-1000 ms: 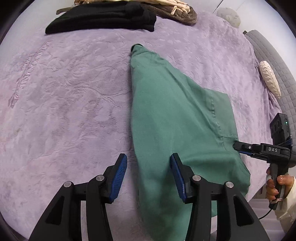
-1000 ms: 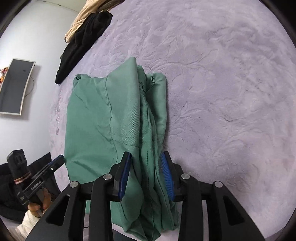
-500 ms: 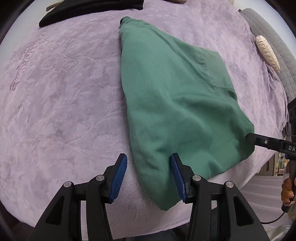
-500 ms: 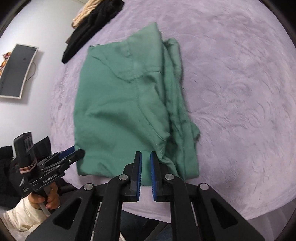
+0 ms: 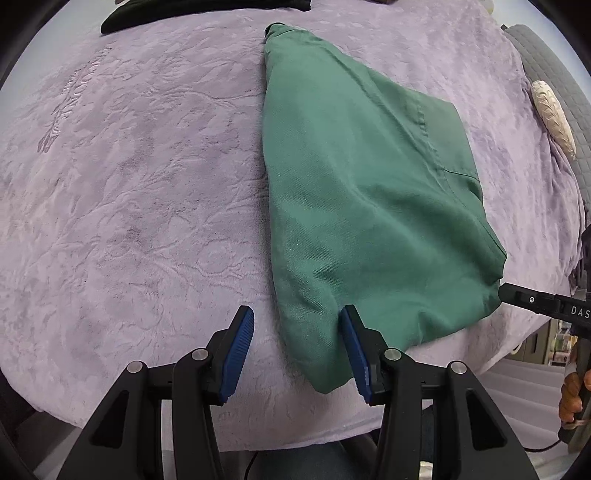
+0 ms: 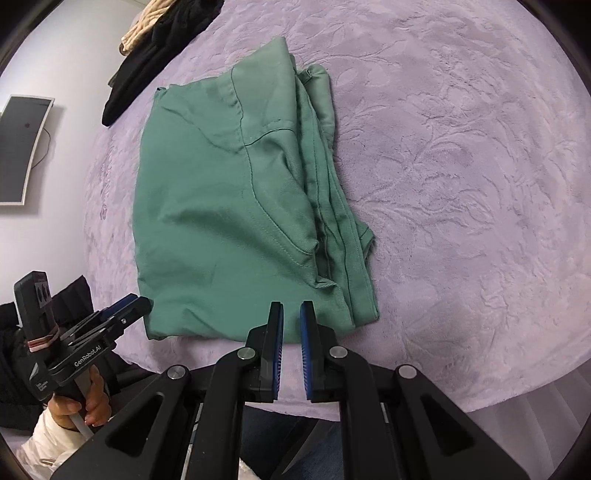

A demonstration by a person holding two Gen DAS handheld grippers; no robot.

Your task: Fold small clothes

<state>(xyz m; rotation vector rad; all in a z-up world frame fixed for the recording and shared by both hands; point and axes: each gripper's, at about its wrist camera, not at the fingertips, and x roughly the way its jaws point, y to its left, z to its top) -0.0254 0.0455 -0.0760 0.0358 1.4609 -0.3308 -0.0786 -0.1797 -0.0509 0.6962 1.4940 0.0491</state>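
Hovering over the folded green garment [image 5: 362, 206] near the bed's [image 5: 140, 206] front edge, left hand-held gripper [image 5: 297, 347] spread, right hand-held gripper [image 6: 291, 347] pressed nearly together and empty, you should pinch both near corners evenly before folding.

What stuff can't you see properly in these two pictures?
- Black clothes: left wrist view, cut off by the top edge.
- Green garment: what kind it is stays unclear, its folded layers hide the shape in both views.
- Right gripper: left wrist view, cut by the right edge.
- Wall screen: right wrist view, cut by the left edge.
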